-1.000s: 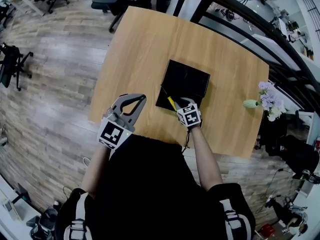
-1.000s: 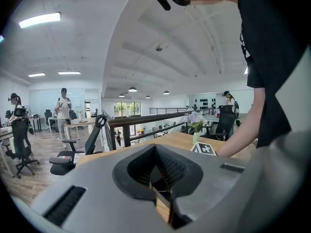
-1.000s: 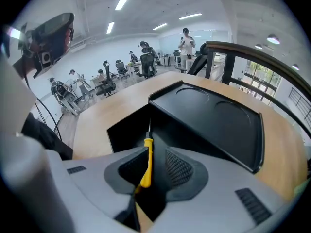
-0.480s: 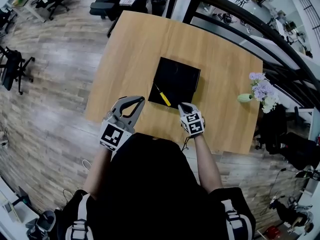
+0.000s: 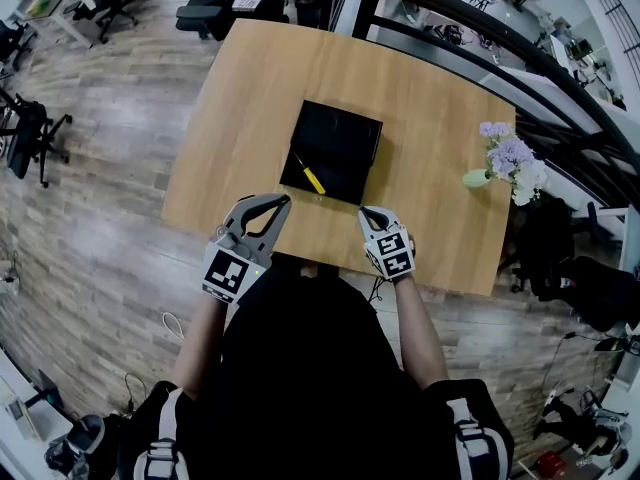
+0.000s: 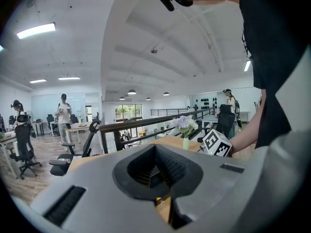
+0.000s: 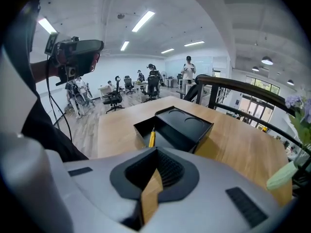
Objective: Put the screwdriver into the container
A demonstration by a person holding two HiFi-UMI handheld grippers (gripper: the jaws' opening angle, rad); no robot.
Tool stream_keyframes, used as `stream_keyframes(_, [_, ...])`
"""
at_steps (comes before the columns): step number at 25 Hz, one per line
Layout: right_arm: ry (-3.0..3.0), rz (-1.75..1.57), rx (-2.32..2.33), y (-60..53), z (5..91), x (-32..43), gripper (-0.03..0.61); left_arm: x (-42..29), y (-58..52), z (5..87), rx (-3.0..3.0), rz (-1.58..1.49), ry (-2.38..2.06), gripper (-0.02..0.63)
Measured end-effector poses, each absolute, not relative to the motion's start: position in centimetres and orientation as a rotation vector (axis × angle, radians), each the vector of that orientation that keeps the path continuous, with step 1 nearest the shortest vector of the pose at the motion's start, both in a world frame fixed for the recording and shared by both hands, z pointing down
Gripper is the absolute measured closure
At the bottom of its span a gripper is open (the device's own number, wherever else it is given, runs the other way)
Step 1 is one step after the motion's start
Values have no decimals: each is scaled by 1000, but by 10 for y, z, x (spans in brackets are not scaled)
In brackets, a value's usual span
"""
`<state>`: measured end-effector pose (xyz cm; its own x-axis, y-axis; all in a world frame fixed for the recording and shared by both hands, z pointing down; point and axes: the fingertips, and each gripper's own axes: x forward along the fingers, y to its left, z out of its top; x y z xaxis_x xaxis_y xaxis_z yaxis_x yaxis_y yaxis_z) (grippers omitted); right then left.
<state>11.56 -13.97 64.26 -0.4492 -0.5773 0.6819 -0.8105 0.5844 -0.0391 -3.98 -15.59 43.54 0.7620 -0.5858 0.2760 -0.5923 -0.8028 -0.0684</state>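
Note:
The black container (image 5: 343, 140) stands open in the middle of the wooden table (image 5: 440, 178). In its near left part lies the yellow-handled screwdriver (image 5: 311, 178), slanted; the right gripper view shows the screwdriver (image 7: 151, 139) in the container (image 7: 189, 125) too. My right gripper (image 5: 371, 212) hovers over the table's near edge, a short way back from the container, shut and holding nothing. My left gripper (image 5: 276, 201) is also shut and empty, level with the right one at the near edge, left of the container.
A pale green vase of purple flowers (image 5: 503, 160) stands at the table's right side. A dark railing (image 5: 480, 43) runs behind the table. Office chairs (image 5: 25, 133) stand on the wooden floor to the left.
The right gripper has let go of the screwdriver, which now lies in the container, and has drawn back to the table's near edge. The left gripper has hardly moved.

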Motion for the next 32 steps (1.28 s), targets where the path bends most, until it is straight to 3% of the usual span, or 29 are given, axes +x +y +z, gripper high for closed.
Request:
stream_keyframes(18, [-2281,383,1095,-70,613,171,554,27,-69,437,2934,462,-1009,592])
stream_keyframes(32, [-2285,419,1082,-39,626,183,554,30,-44,435,2931,479,-1035,592])
